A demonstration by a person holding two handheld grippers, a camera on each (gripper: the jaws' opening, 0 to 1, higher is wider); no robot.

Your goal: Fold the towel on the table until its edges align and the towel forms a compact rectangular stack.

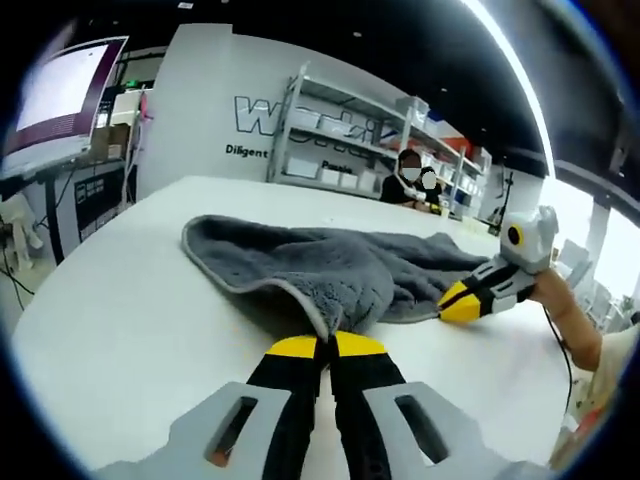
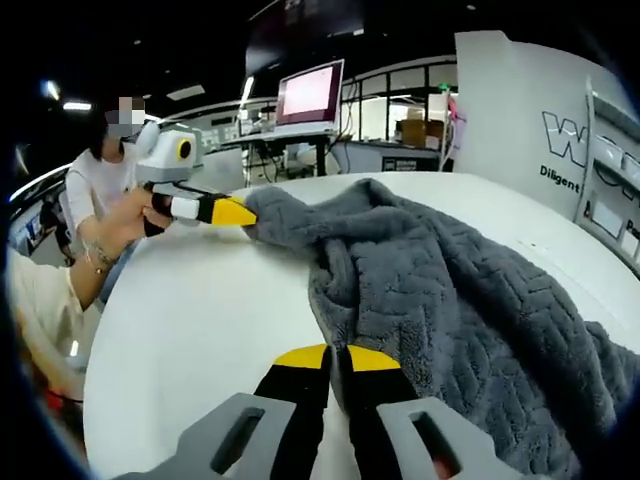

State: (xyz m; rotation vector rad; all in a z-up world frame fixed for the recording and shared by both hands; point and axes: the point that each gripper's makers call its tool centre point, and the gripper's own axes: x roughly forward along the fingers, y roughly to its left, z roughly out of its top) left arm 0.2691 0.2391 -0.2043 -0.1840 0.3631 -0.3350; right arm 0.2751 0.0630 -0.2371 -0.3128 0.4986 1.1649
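Fold barely started: grey towel (image 1: 320,265) lies rumpled mid-frame on the white table (image 1: 120,320), left gripper (image 1: 325,345) and right gripper (image 2: 337,357) each pinching a towel edge, aligning and stacking all remain.

Probably a lab: shelving (image 1: 345,135), monitor (image 2: 308,94).

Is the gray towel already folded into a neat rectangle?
No, the towel lies rumpled and spread across the white table, its edges not lined up.

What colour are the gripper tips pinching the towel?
Yellow, on black jaws; clearest in the left gripper view, where the left gripper clamps the grey towel.
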